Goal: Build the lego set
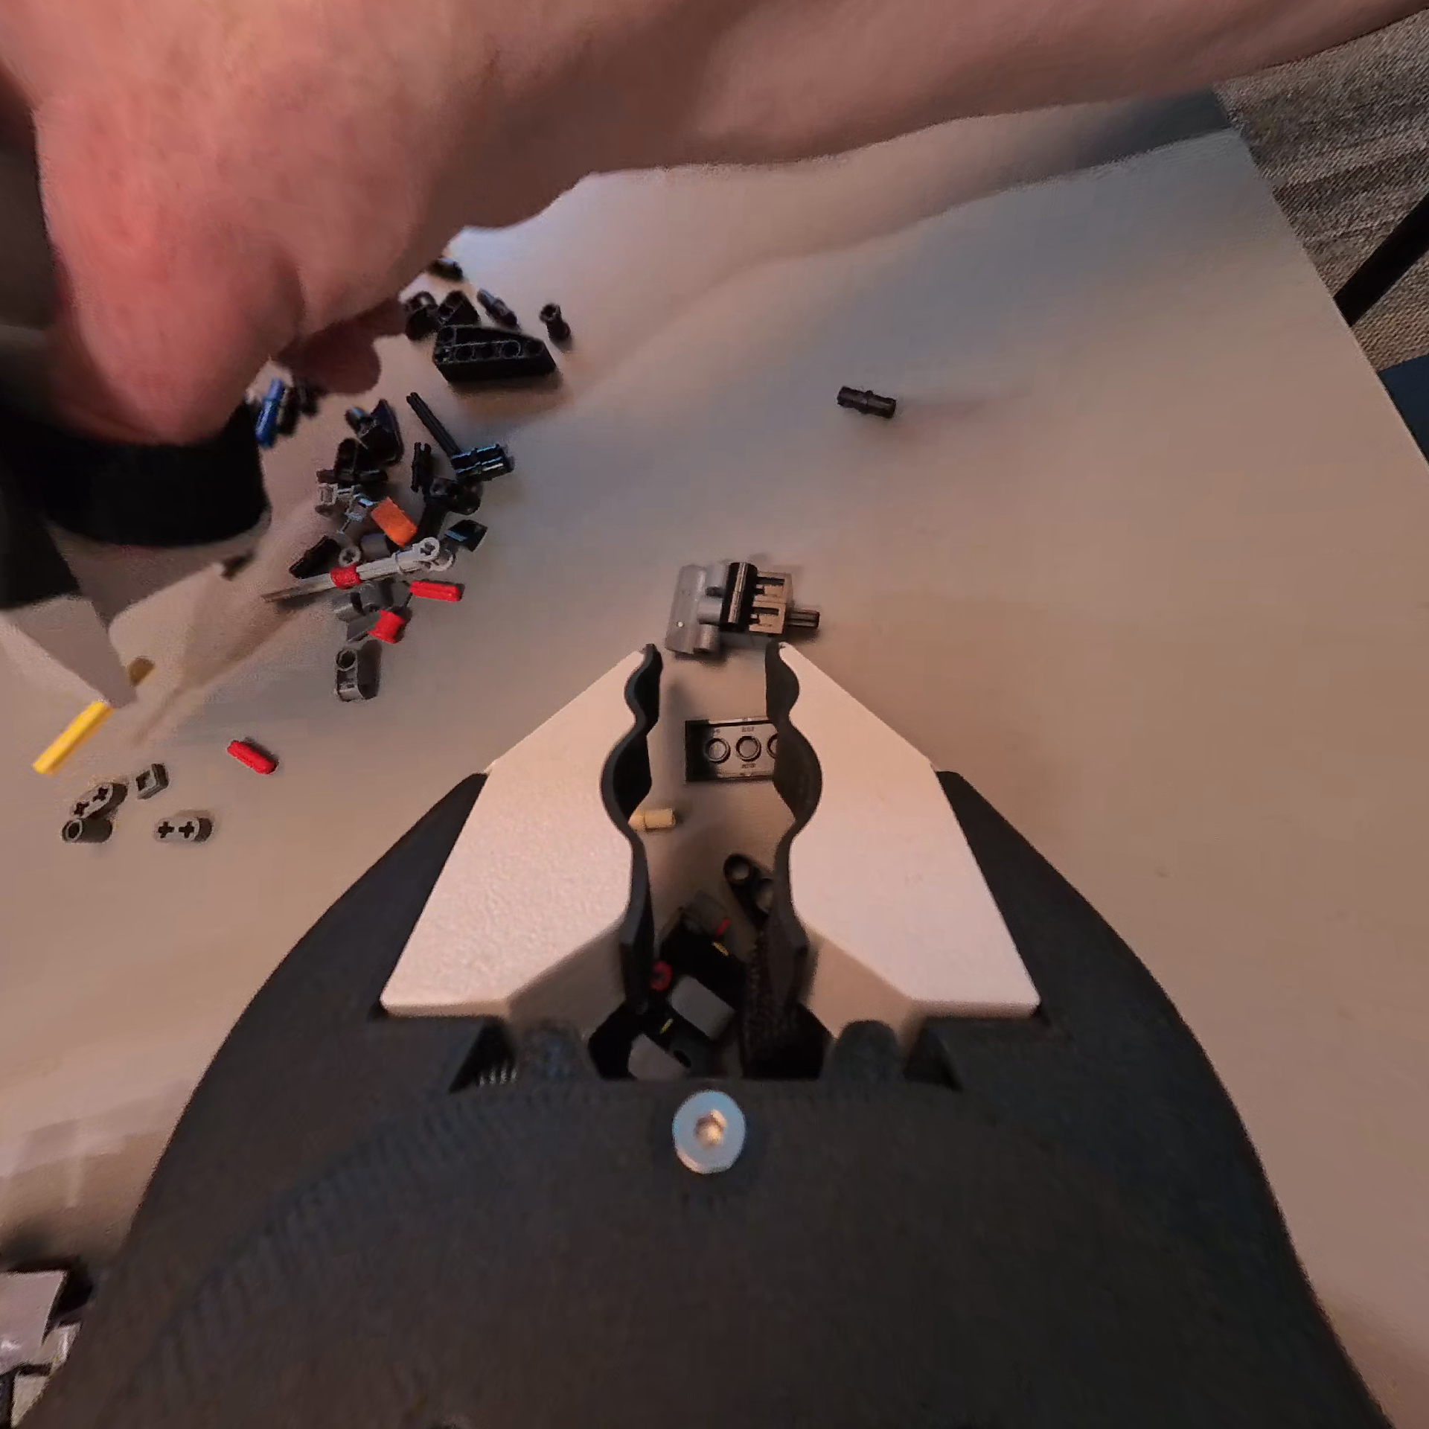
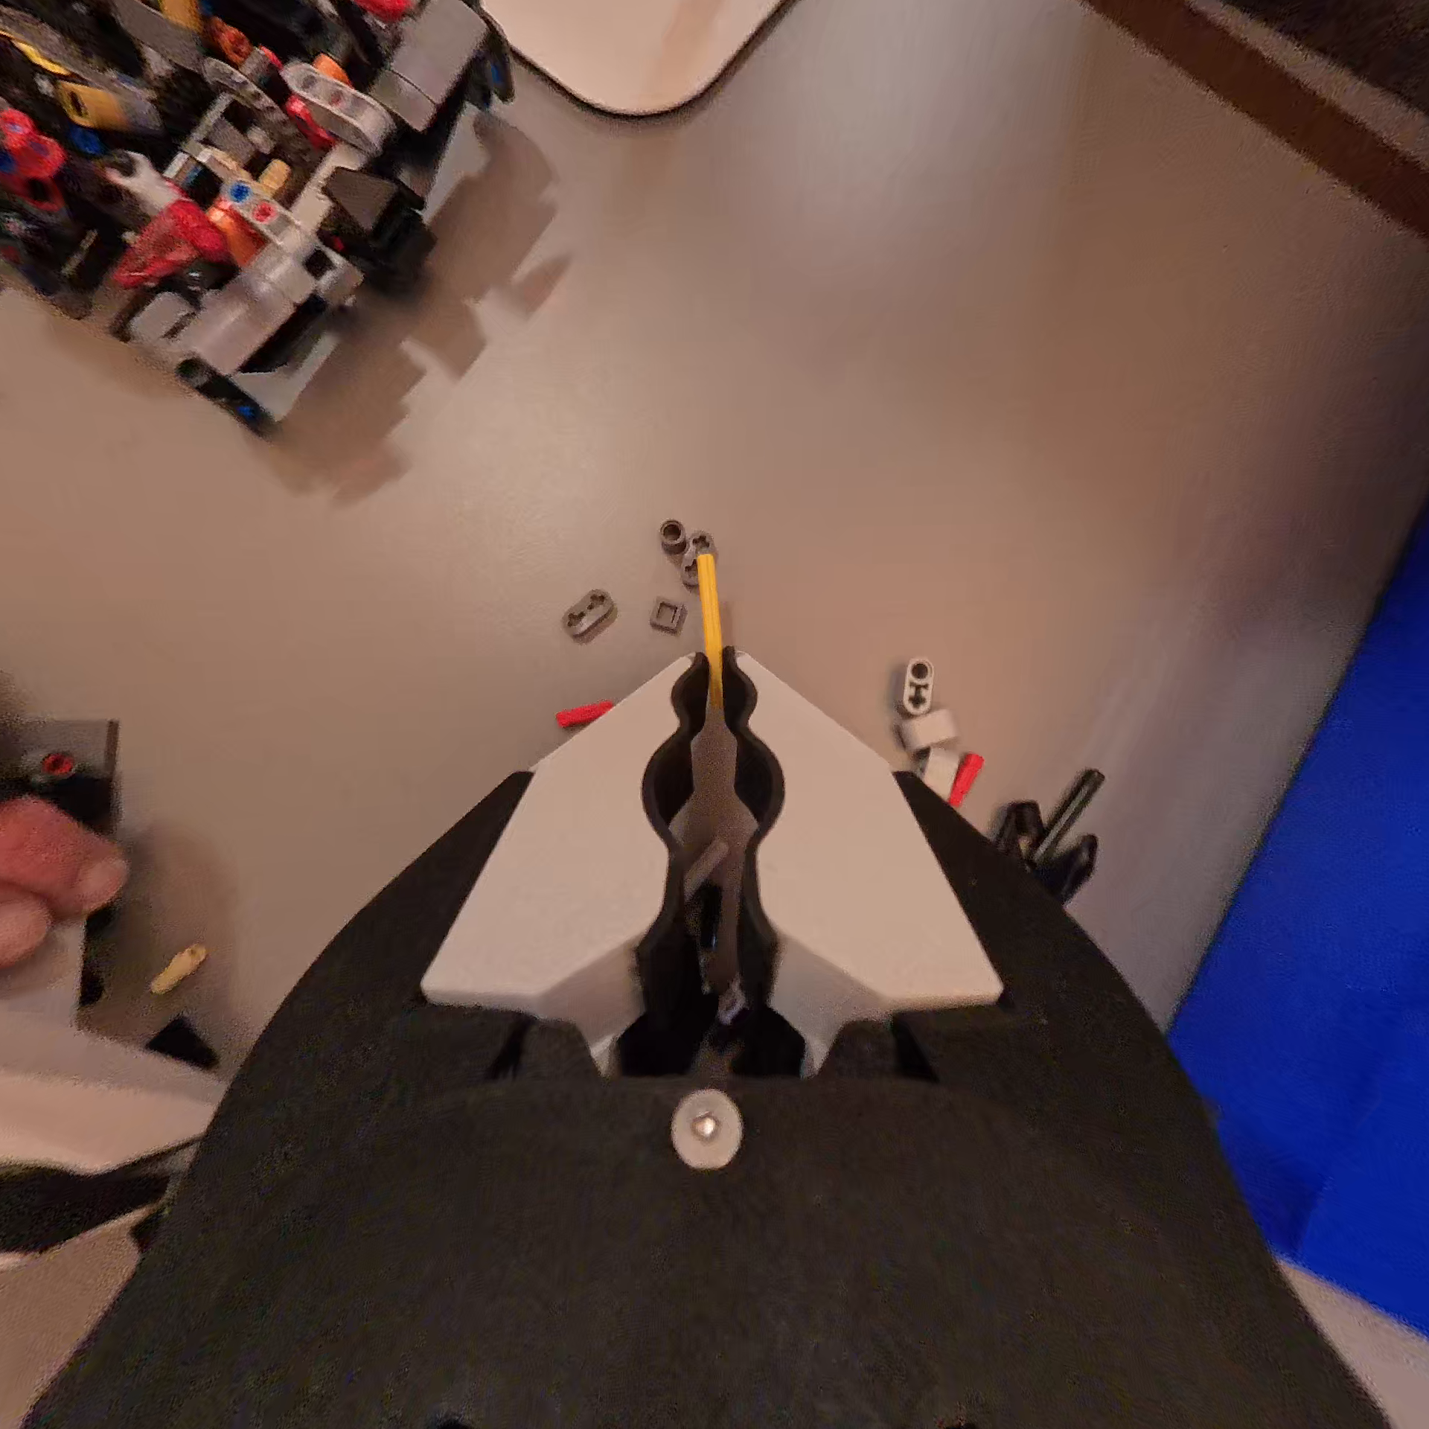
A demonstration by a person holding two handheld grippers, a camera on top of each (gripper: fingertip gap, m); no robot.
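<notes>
Pale tabletop (image 1: 1005, 479) spreading under loose lego parts, blue sheet (image 2: 1330, 928) lying along one edge.

Left gripper (image 1: 710, 657) hovering low with jaws parted, nothing between them; one small grey-and-black sub-assembly (image 1: 734, 607) sitting just beyond the fingertips, one black three-hole beam (image 1: 734, 748) and one tan pin (image 1: 653, 820) showing in the gap.

Right gripper (image 2: 715, 663) pinching one yellow axle (image 2: 708, 611), jaws closed on its near end, far end pointing at two dark grey bushes (image 2: 684, 541). Lying near: one dark grey two-hole link (image 2: 589, 615), one square grey piece (image 2: 668, 615), one red pin (image 2: 584, 713).

Sitting well apart in the far left corner of the right wrist view, one large partly built model (image 2: 232, 193). Scattered pile of black, grey and red pieces (image 1: 402, 510) too tangled for counting; one lone black pin (image 1: 866, 402) resting off alone
</notes>
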